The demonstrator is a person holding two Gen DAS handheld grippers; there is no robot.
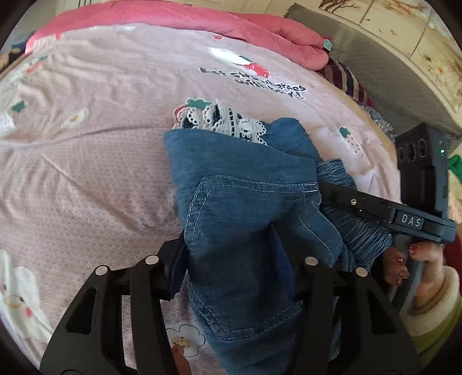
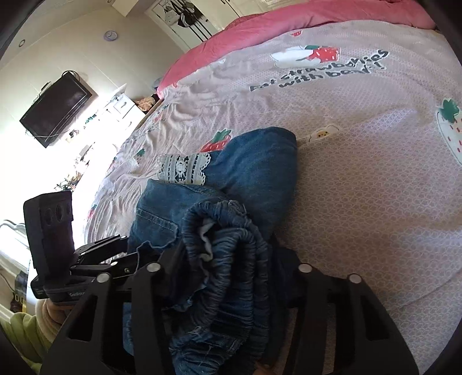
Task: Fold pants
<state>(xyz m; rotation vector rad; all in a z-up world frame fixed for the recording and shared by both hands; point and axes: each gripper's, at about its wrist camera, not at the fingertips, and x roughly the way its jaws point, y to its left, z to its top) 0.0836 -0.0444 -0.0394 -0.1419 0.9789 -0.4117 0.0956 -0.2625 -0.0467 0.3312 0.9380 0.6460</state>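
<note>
Small blue denim pants (image 1: 242, 207) with a white lace cuff (image 1: 231, 121) lie bunched on the pink bedspread (image 1: 86, 161). My left gripper (image 1: 231, 253) is shut on the denim near a pocket seam. My right gripper (image 2: 228, 259) is shut on the gathered elastic waistband (image 2: 231, 248). The pants (image 2: 254, 167) hang forward from both grippers onto the bed, lace cuff (image 2: 184, 170) at the far end. The right gripper's finger (image 1: 355, 202) shows in the left wrist view, pressed into the waistband. The left gripper's body (image 2: 52, 230) shows at the left of the right wrist view.
A pink quilt (image 1: 260, 26) is rolled along the bed's far side. A striped cloth (image 1: 346, 78) and a grey mat (image 1: 375, 57) lie past the bed's right edge. A wall TV (image 2: 55, 109) and white drawers (image 2: 121, 106) stand beyond the bed.
</note>
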